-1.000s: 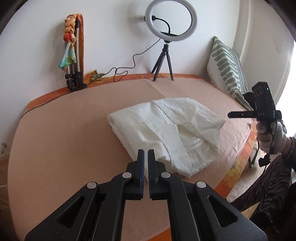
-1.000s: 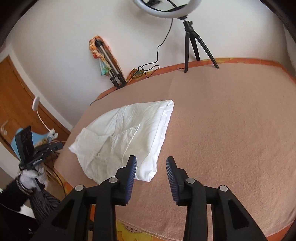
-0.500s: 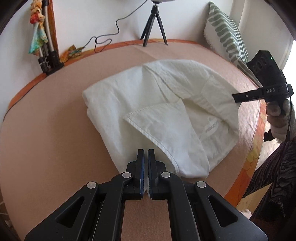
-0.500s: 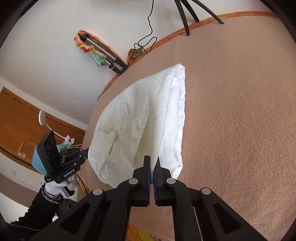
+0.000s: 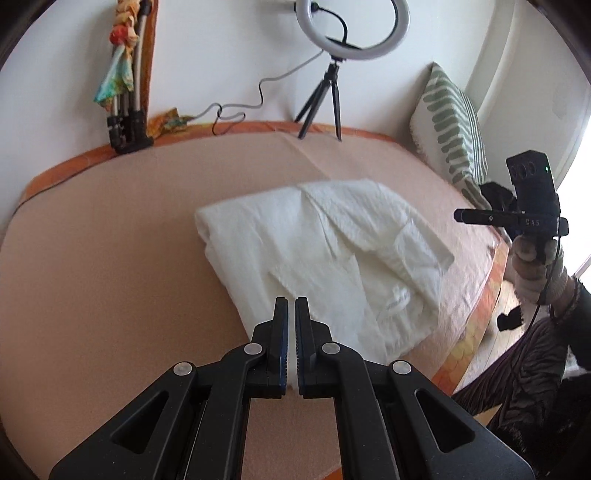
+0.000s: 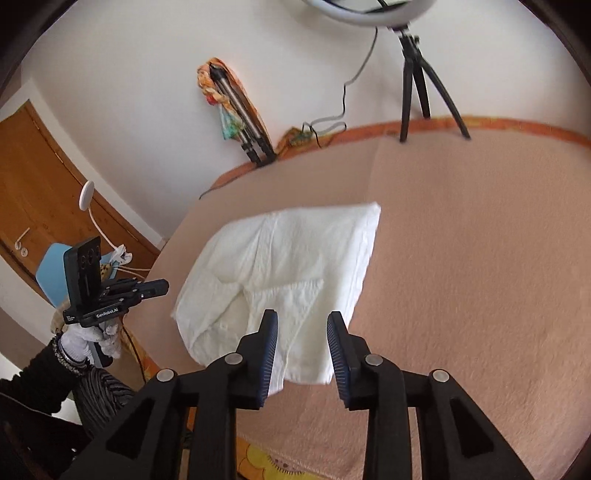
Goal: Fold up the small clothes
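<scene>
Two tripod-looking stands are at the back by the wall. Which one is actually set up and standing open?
The ring light tripod, legs spread on the bed's far edge. The other stand is folded shut, leaning on the wall with a colourful cloth tied on.

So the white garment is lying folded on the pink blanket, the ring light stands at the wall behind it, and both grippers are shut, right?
Not quite: only the left gripper is shut. The right gripper has its jaws apart and opening, nothing between them, as the right wrist view shows. The white garment does lie folded on the pink blanket, with the ring light at the wall behind it.
</scene>
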